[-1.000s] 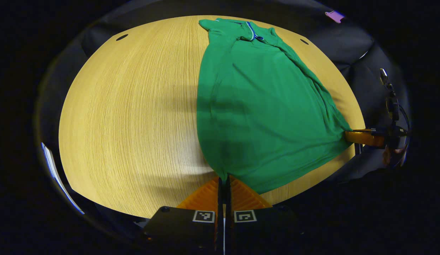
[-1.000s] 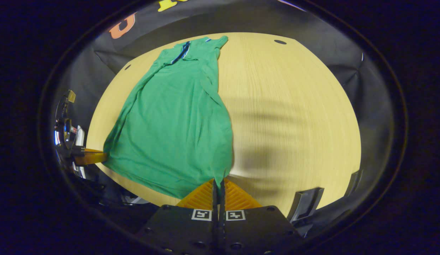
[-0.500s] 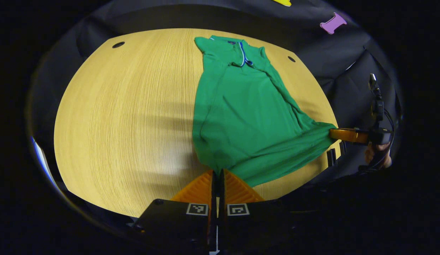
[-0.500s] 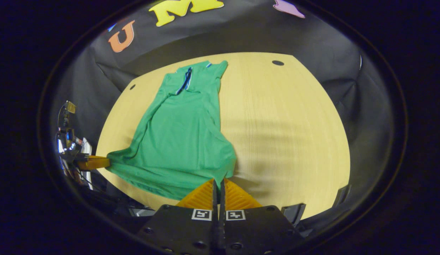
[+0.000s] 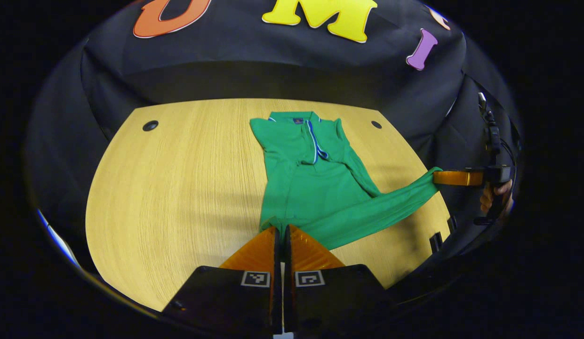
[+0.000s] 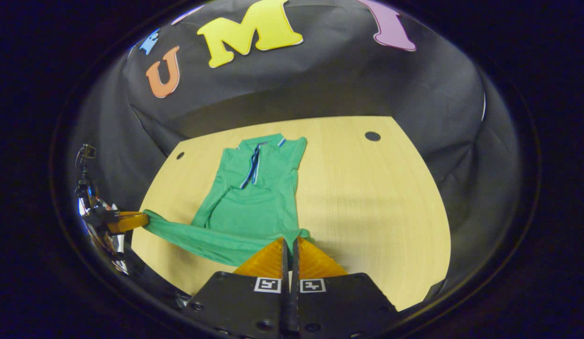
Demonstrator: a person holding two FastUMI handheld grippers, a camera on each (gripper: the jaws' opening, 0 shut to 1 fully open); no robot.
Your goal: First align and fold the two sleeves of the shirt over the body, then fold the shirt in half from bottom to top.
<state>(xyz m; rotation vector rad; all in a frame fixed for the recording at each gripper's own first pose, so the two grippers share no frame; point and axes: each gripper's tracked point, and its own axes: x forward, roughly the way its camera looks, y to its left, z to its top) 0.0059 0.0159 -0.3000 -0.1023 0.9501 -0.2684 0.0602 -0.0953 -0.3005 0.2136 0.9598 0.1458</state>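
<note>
A green polo shirt (image 5: 315, 188) (image 6: 252, 197) with a blue-white placket lies collar-away on the wooden table (image 5: 179, 188) (image 6: 367, 202). Its sleeves lie folded in over the body. The bottom hem is lifted off the table and stretched between both grippers. My left gripper (image 5: 280, 230) is shut on one hem corner. In the left gripper view the right gripper (image 5: 435, 176), held by a hand (image 5: 494, 200), pinches the other corner at the far right. My right gripper (image 6: 290, 241) is shut on its hem corner, and the left gripper (image 6: 143, 219) holds the hem at the left edge there.
Black cloth walls rise close behind the table's far edge. Small dark cable holes (image 5: 150, 125) (image 5: 376, 125) (image 6: 372, 136) mark the far corners. A dark bracket (image 5: 435, 241) stands at the table's near right edge in the left gripper view.
Both grippers have risen and moved toward the collar with the hem, so the lower body is lifted off the table and less of the shirt lies flat.
</note>
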